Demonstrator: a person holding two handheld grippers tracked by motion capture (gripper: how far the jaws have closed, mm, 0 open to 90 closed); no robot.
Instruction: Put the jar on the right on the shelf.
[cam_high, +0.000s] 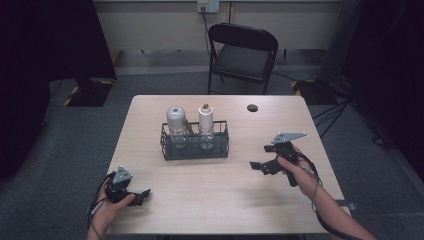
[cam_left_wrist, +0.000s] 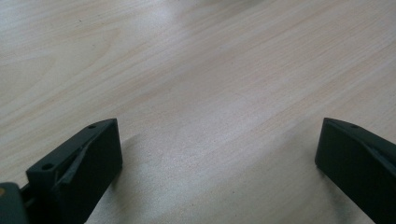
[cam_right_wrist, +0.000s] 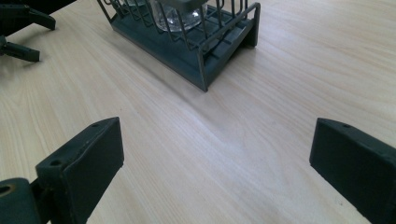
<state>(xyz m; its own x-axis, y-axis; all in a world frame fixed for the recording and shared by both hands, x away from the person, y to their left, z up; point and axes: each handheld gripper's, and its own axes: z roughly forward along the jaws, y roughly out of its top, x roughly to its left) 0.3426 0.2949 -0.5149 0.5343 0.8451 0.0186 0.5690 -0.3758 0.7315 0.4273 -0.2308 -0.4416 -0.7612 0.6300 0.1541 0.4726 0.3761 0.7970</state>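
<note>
The left gripper (cam_high: 142, 194) sits near the table's (cam_high: 225, 210) front edge, jaws wide open, holding nothing. The wire rack (cam_high: 195, 145) with two bottles (cam_high: 176, 122) stands mid-table. The right gripper (cam_high: 256, 165) waits beside it, open too.

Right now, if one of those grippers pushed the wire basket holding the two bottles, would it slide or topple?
Probably slide. The wire basket sits low and wide on a smooth wooden table. The two bottles look like clear glass and stand well above the rim, so a sharp shove might rattle them together. Their weight likely makes it heavier than it looks.
</note>
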